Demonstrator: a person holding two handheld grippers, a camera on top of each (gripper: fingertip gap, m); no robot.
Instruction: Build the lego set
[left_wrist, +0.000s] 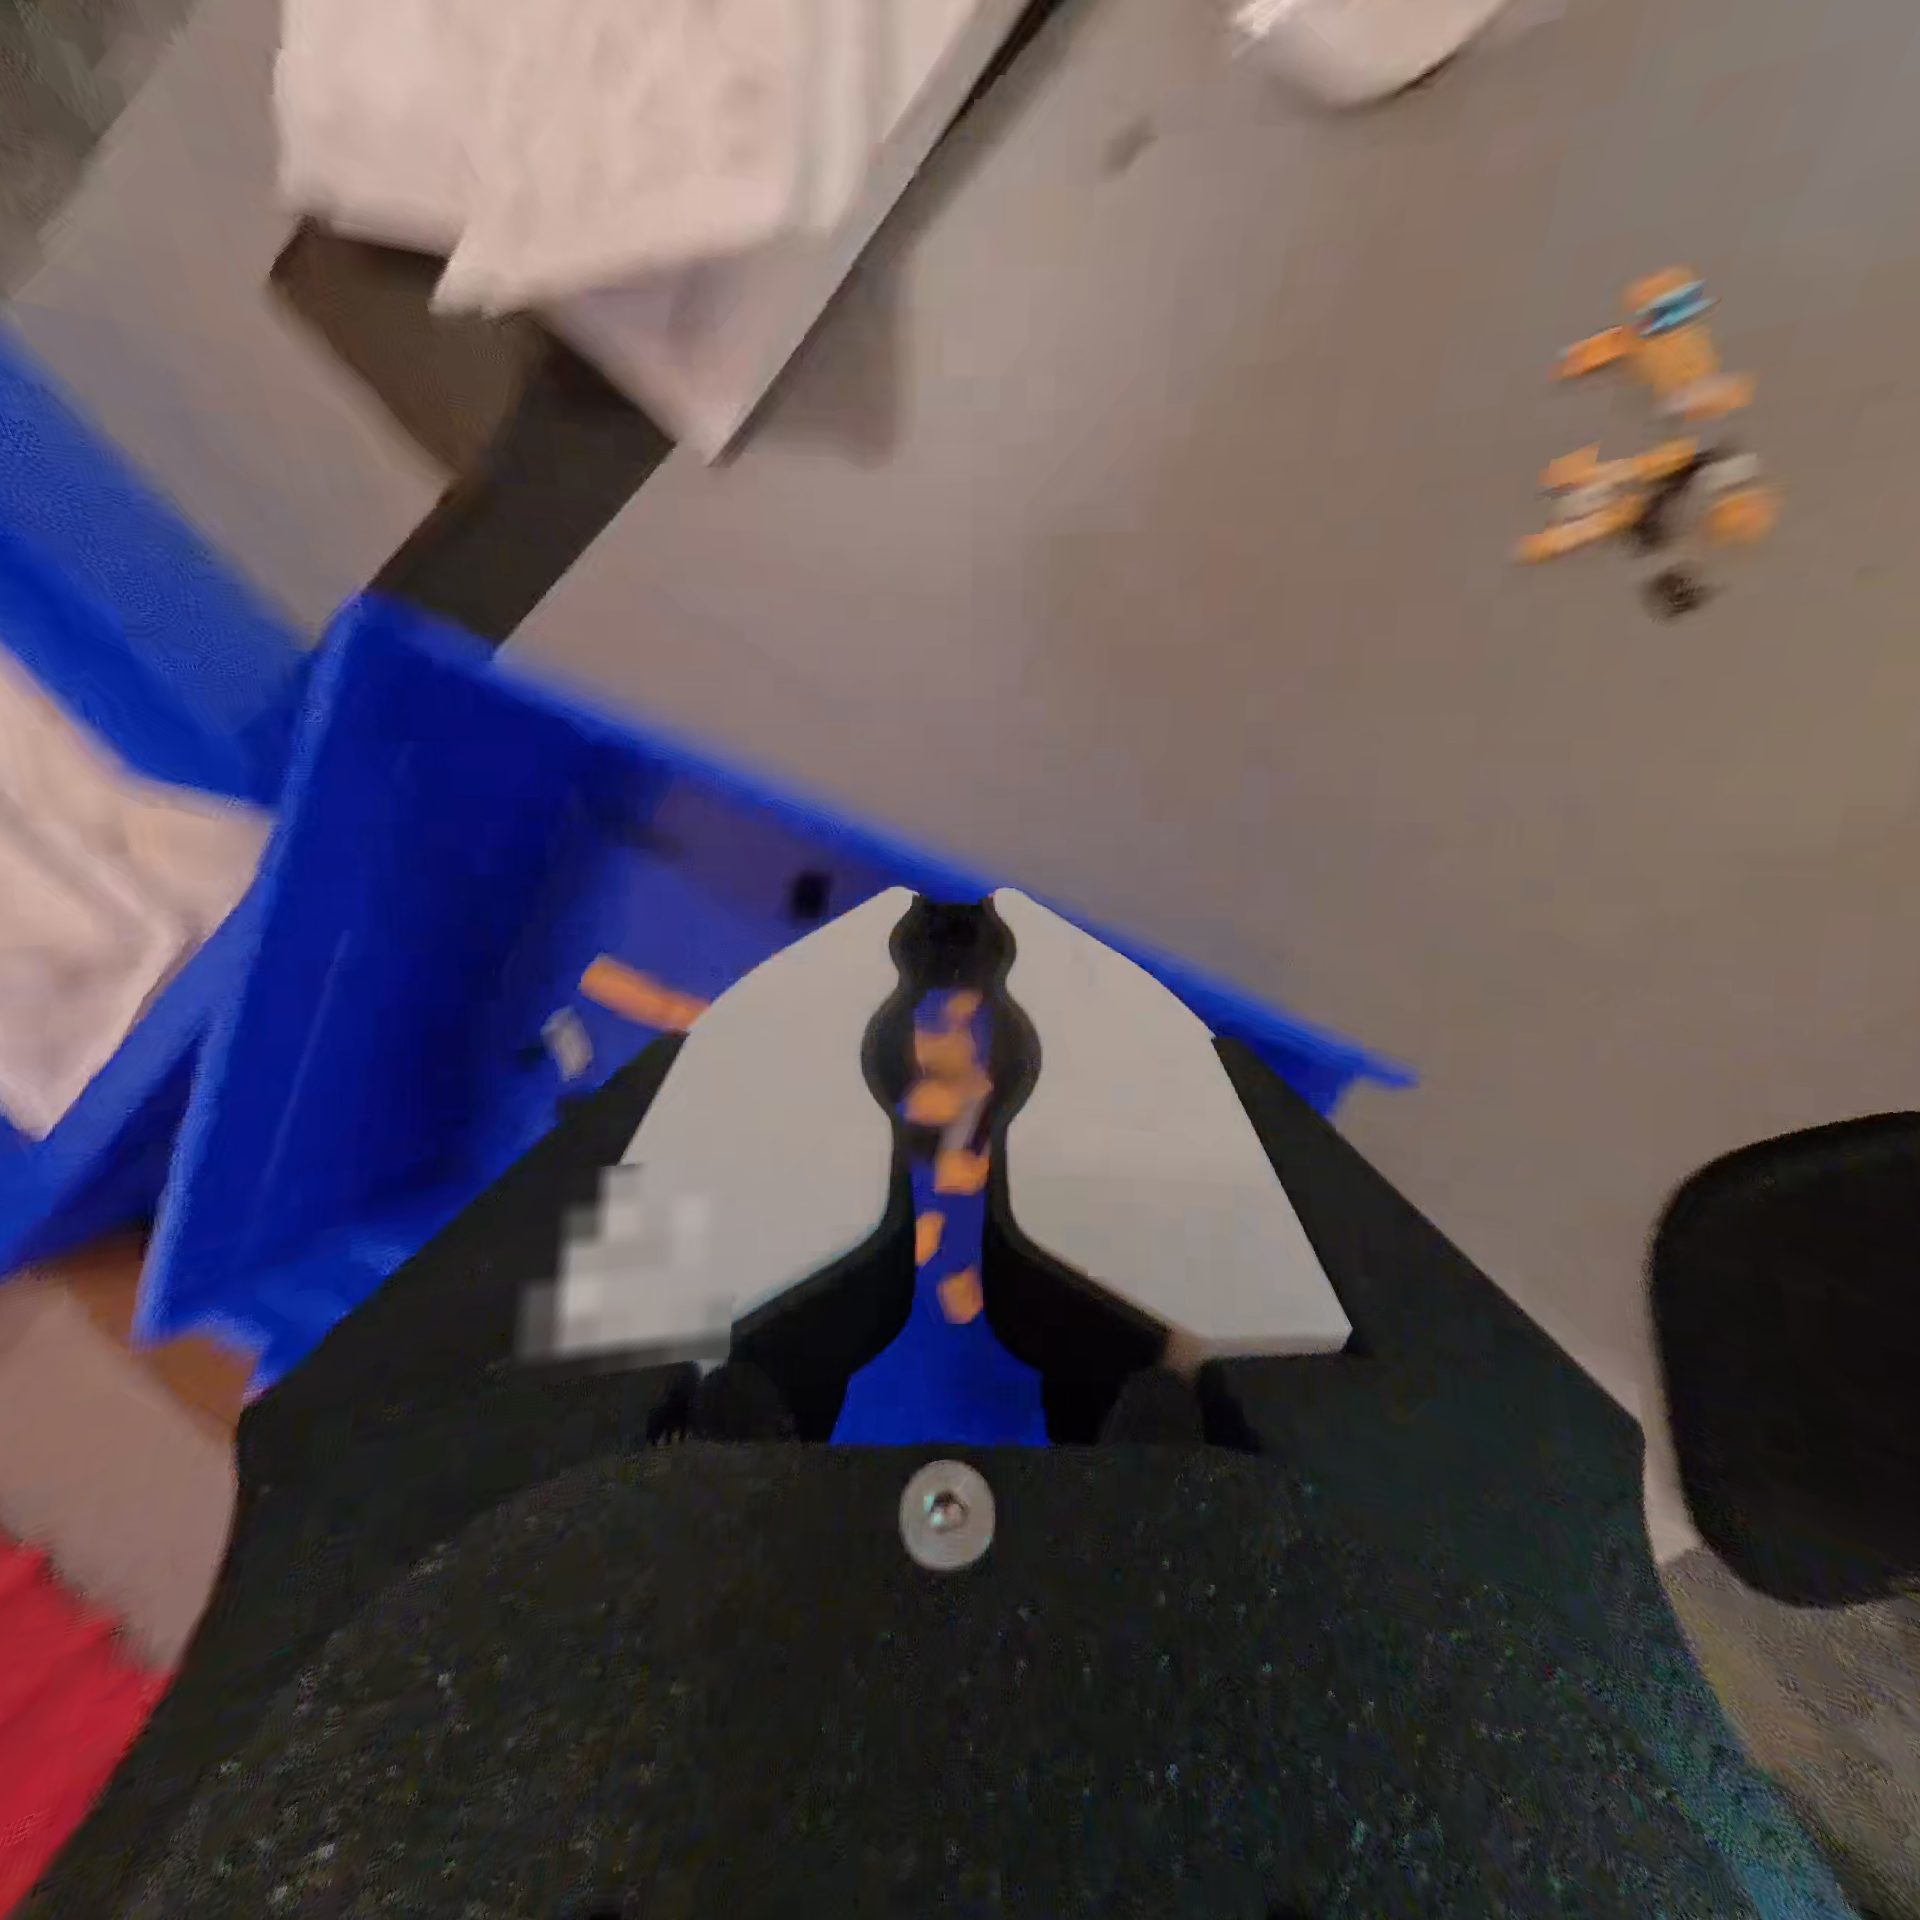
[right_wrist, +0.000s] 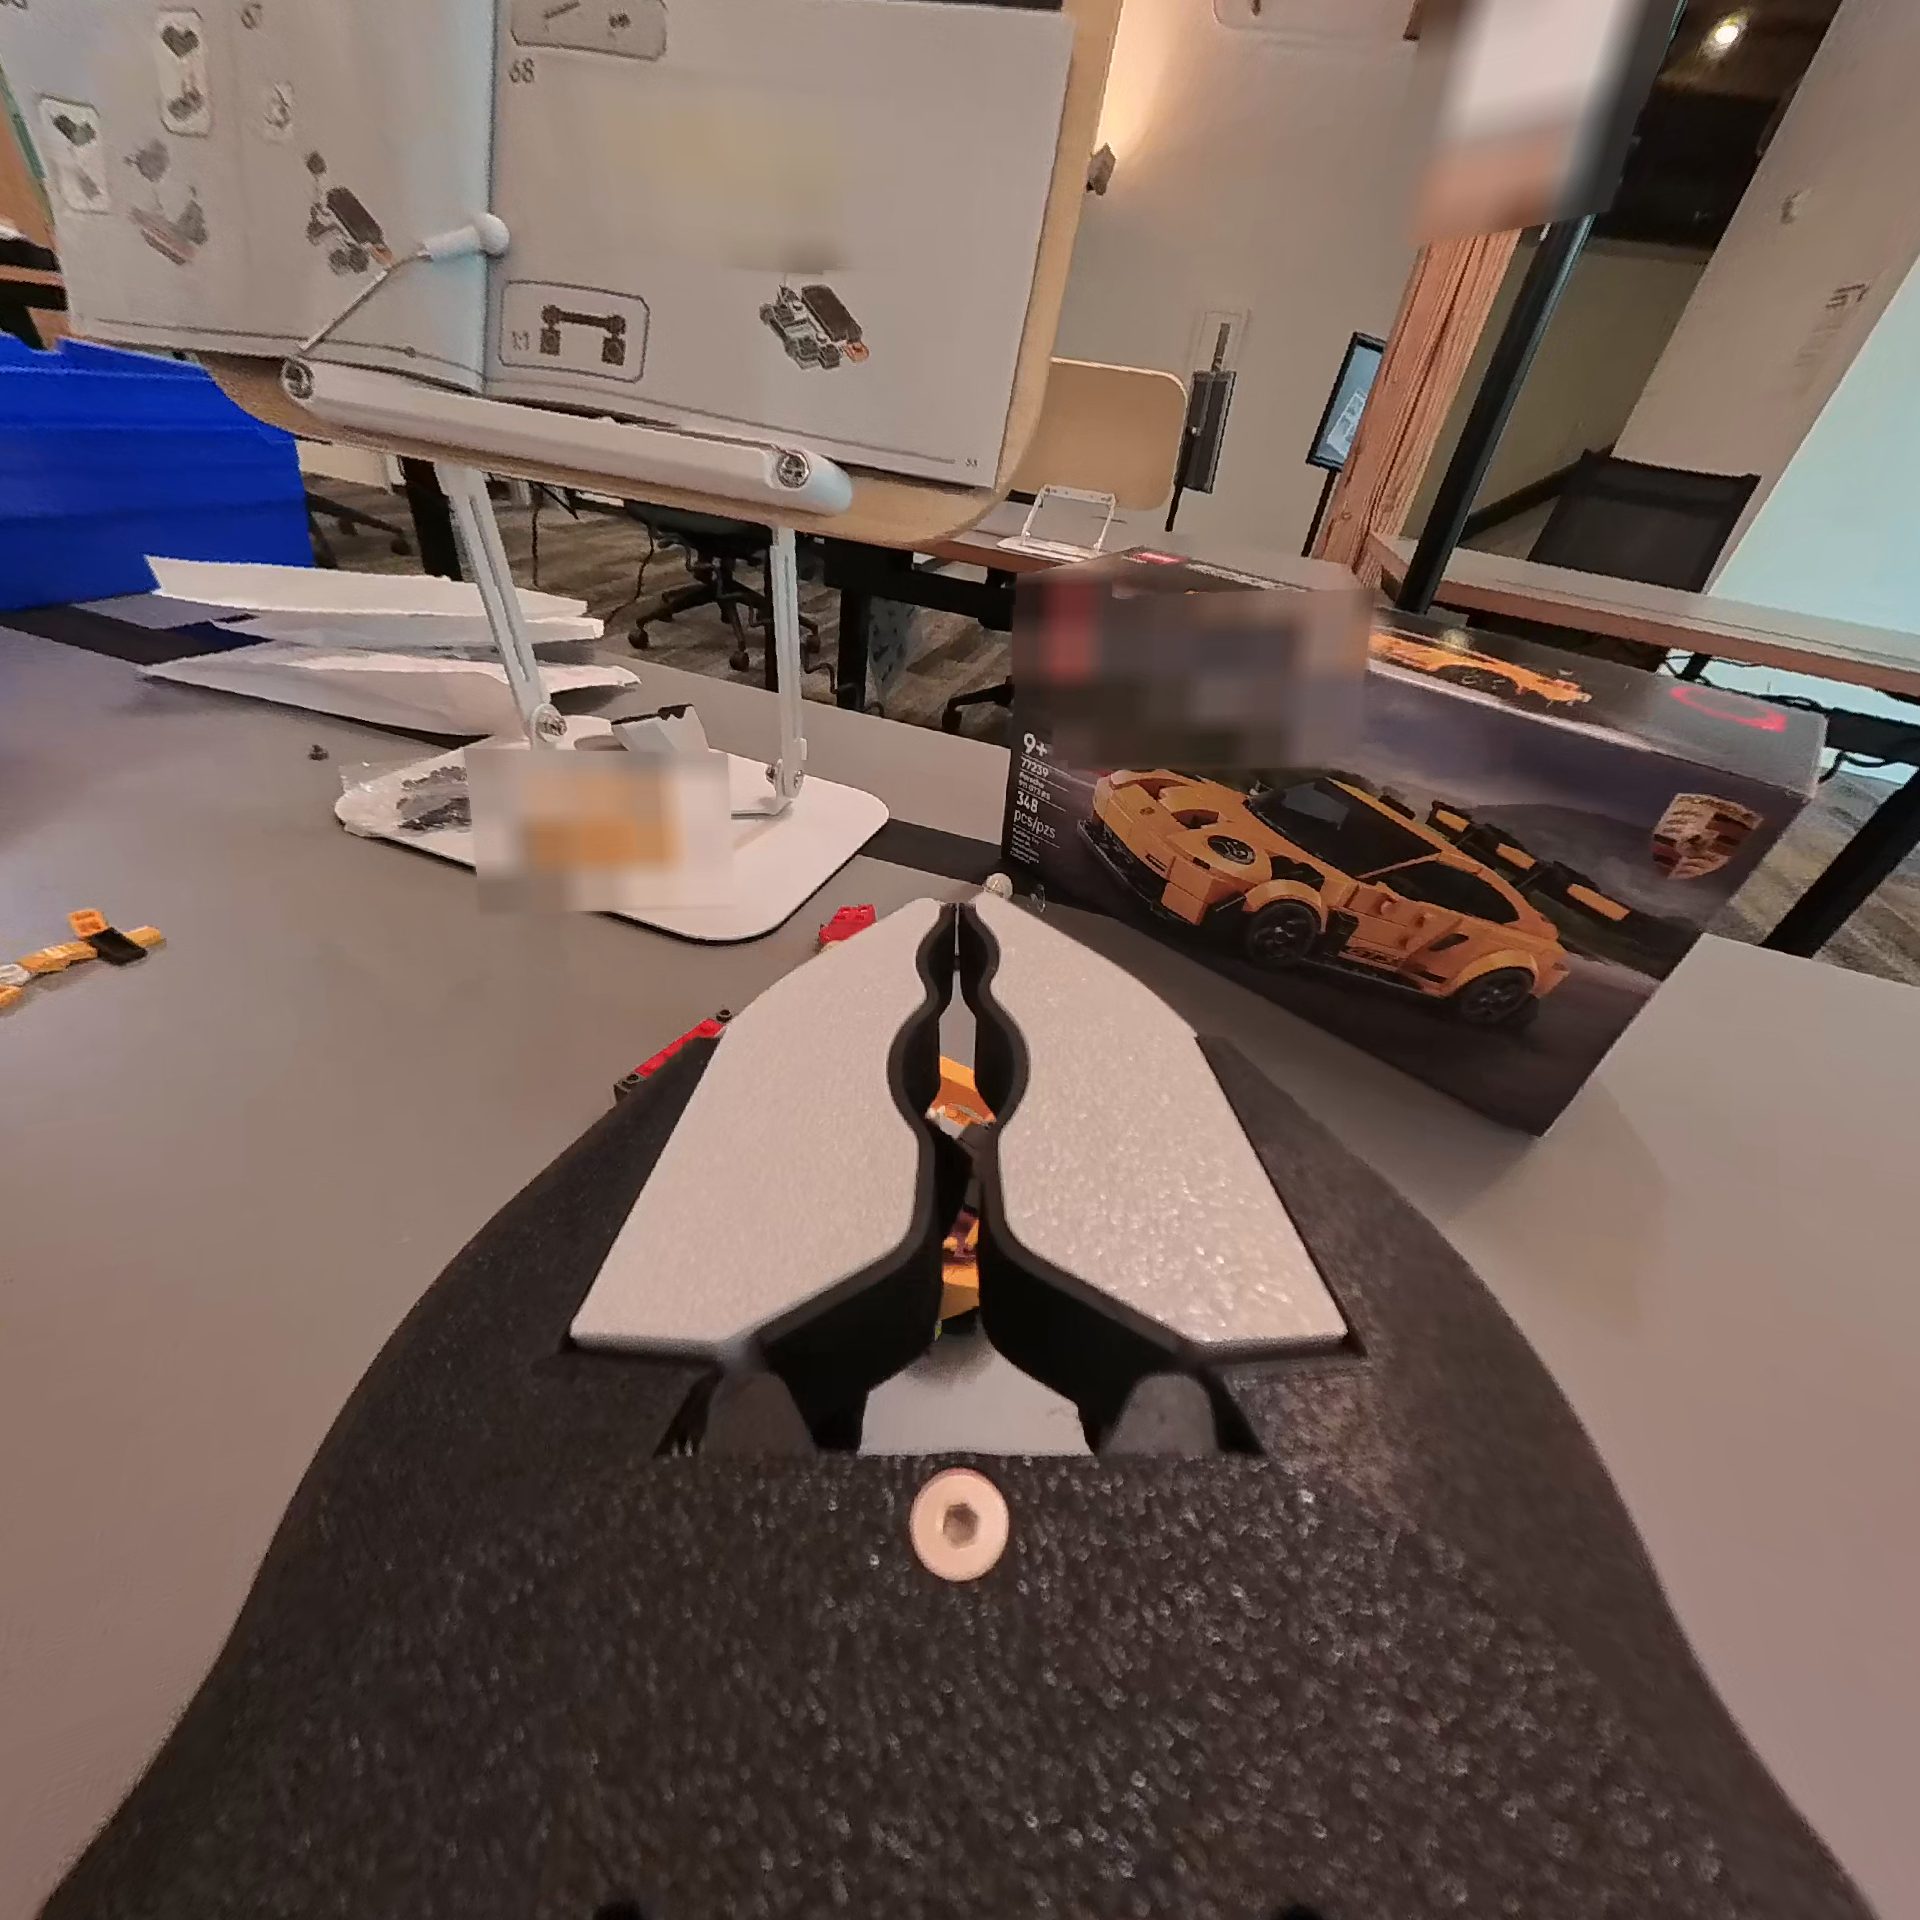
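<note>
The left gripper (left_wrist: 951, 909), grainy black plastic with smooth grey finger plates, has its tips almost touching around something small and black; whether it grips this is unclear in the blur. Below it a blue plastic bin (left_wrist: 436, 935) holds orange lego pieces (left_wrist: 634, 992). Only this view shows a smeared orange lego cluster (left_wrist: 1642, 436) on the grey surface (left_wrist: 1247, 623). The right gripper (right_wrist: 957, 914) is closed, an orange lego assembly (right_wrist: 958, 1101) half hidden beneath its fingers. Beyond stand the glossy lego box (right_wrist: 1382, 873), an instruction booklet (right_wrist: 623, 229) on a white stand (right_wrist: 790, 821), and red bricks (right_wrist: 847, 923)
</note>
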